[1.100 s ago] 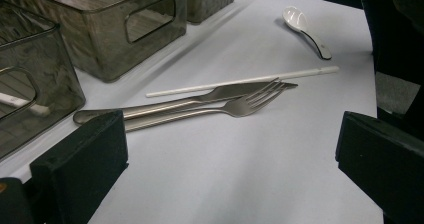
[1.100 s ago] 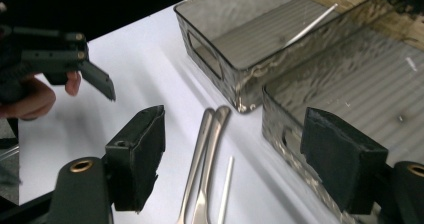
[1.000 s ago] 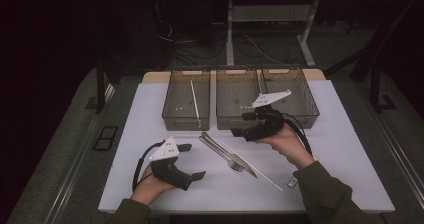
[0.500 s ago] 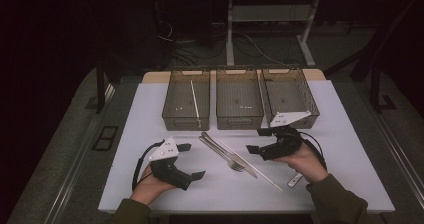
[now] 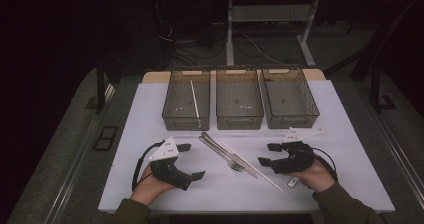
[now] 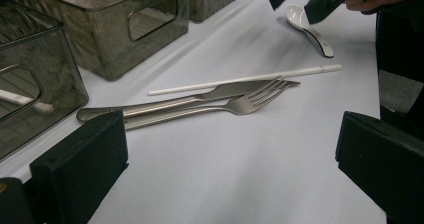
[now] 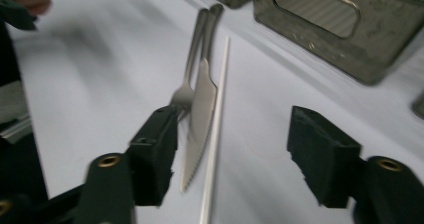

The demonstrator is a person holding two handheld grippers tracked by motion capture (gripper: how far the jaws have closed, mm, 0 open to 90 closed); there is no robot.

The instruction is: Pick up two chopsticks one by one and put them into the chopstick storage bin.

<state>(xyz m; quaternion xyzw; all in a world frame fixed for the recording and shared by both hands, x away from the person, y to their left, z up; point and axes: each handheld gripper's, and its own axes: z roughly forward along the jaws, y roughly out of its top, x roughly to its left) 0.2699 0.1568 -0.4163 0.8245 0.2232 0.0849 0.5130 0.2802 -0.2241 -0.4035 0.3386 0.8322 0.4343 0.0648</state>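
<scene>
- The right tool sits low over the white tabletop at the right, jaws spread apart with nothing between them; a hand grips it from behind.
- In the right gripper view, that tool faces the cutlery: its left jaw lies over the fork's tines, and the knife tip and the chopstick fall within the gap between the jaws.
- The knife, fork and white chopstick lie side by side on the tabletop between the two tools, slanting from upper left to lower right in the high view.
- In the left gripper view the fork and knife touch along their handles, with the chopstick just beyond them.
- The left tool rests at the left of the tabletop, jaws wide apart and empty, near the cutlery but not touching it.
- A white spoon lies just under the right hand in the left gripper view.
- Three clear bins stand in a row behind: the left bin holds another chopstick; the middle bin and right bin look empty.
</scene>
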